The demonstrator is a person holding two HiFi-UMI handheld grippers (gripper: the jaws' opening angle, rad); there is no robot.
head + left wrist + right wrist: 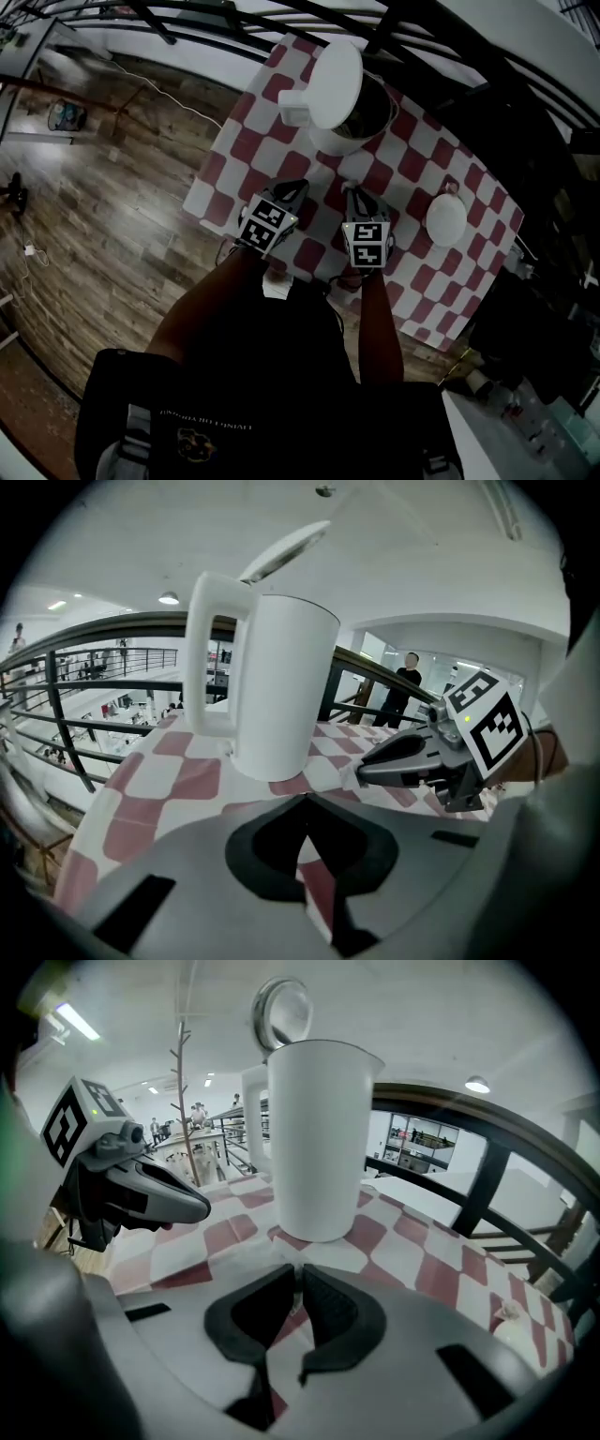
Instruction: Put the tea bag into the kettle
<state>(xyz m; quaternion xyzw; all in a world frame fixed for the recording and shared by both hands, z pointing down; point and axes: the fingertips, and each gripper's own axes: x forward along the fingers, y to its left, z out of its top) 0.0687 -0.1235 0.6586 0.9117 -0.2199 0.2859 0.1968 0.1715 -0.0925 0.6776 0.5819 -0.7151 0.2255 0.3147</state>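
Observation:
The white kettle (352, 117) stands at the table's far edge with its lid (336, 82) tipped open; it fills the left gripper view (281, 686) and the right gripper view (319, 1138). A small white crumpled thing (453, 187) (509, 1312), perhaps the tea bag, sits on top of a round white dish (448, 222) to the right. My left gripper (292, 189) (305, 808) hangs over the near part of the cloth, jaws met, nothing in them. Beside it my right gripper (354, 192) (300, 1274) has its pads almost touching; nothing shows between them. Both point at the kettle, well short of it.
A red-and-white checked cloth covers the small table (242, 141). A black railing (487, 1176) runs right behind the kettle. Wooden floor (112, 216) lies to the left with a cable on it. A person (408, 679) stands far off in the background.

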